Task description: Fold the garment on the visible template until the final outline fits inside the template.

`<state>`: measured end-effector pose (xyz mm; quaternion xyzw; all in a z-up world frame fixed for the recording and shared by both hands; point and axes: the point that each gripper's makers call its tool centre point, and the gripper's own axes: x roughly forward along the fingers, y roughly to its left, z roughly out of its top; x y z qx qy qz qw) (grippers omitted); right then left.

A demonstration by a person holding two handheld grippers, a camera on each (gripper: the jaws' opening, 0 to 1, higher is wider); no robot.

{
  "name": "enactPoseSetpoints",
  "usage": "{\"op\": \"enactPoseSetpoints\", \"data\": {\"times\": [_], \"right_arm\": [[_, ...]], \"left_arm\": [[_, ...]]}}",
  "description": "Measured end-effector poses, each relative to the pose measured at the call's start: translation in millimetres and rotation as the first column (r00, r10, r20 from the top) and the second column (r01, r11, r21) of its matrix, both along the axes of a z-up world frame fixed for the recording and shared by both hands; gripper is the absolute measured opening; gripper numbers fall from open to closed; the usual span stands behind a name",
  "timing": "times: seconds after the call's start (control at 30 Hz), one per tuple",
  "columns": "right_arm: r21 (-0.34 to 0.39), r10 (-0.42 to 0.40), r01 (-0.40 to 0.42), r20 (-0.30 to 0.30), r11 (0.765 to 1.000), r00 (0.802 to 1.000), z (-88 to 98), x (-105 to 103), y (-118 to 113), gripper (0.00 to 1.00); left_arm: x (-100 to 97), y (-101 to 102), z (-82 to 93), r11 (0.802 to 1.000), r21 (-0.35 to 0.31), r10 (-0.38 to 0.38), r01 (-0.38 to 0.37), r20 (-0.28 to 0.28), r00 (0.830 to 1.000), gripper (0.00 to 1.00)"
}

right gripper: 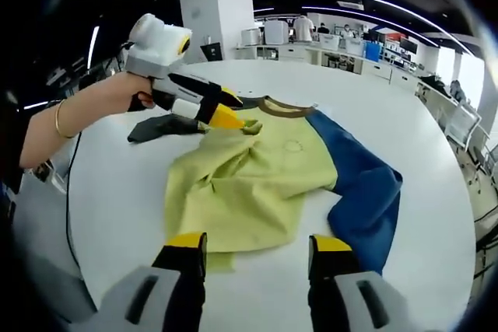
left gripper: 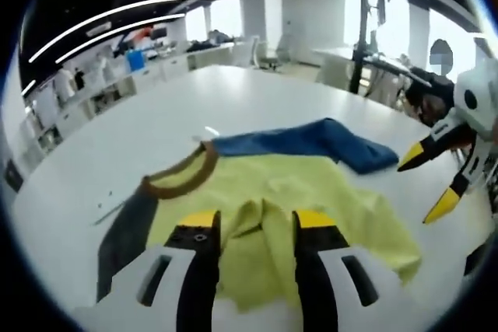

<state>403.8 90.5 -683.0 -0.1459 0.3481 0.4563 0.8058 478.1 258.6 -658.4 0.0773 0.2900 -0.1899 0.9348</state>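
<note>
Where the white worktop (right gripper: 117, 215) spreads out round and bare, a yellow-green shirt (right gripper: 249, 184) lies rumpled on it, with a brown collar (right gripper: 284, 105), one blue sleeve (right gripper: 362, 184) and one dark grey sleeve (right gripper: 159, 126). In the left gripper view, the left gripper (left gripper: 257, 227) sits low over the shirt (left gripper: 311, 200), and a raised fold of yellow cloth stands pinched between its yellow-tipped jaws, so it is grasping the shirt. The right gripper view shows that same gripper (right gripper: 233, 110), held by a person's hand (right gripper: 117, 95) wearing a bracelet, at the shirt's upper edge near the collar. The right gripper (right gripper: 257, 242) hangs released, its jaws spread, just short of the shirt's near hem; from the left gripper view it (left gripper: 432, 180) hovers beside the blue sleeve (left gripper: 311, 141), apart from the cloth.
</note>
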Motion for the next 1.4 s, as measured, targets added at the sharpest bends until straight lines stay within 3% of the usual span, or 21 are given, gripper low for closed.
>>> {"op": "enactPoseSetpoints", "data": {"times": [0.13,0.3,0.53,0.87,1.07,1.4], "right_arm": [[0.002,-0.003,0.003,0.001,1.0,1.0,0.2,-1.8,-2.6,0.5],[0.002,-0.01,0.01,0.001,1.0,1.0,0.6,-1.4,-5.4,0.5],[-0.004,-0.005,0.005,0.004,1.0,1.0,-2.2,-1.7,-8.7,0.5],[-0.002,0.042,-0.042,-0.017,0.999,0.999,-19.7,-6.4,-10.9,0.4],[-0.026,0.075,-0.075,-0.031,0.997,0.997,-32.6,-11.5,-11.7,0.34],[0.004,0.126,-0.126,-0.058,0.992,0.99,-38.8,-24.9,5.6,0.19]], "left_arm": [[-24.1,14.1,7.6,0.999,0.028,0.016,-0.016,0.008,1.0,0.31],[-42.8,24.6,-0.4,0.998,0.062,0.032,-0.031,-0.01,0.999,0.29],[-58.8,30.2,-15.7,0.996,0.014,0.088,-0.088,-0.042,0.995,0.26],[-57.2,39.4,-35.1,0.992,0.023,0.126,-0.125,-0.075,0.989,0.19],[-54.3,40.6,-46.7,0.99,-0.005,0.138,-0.139,-0.105,0.985,0.16],[-50.4,36.5,-56.2,0.989,-0.025,0.142,-0.146,-0.115,0.983,0.11]]}}
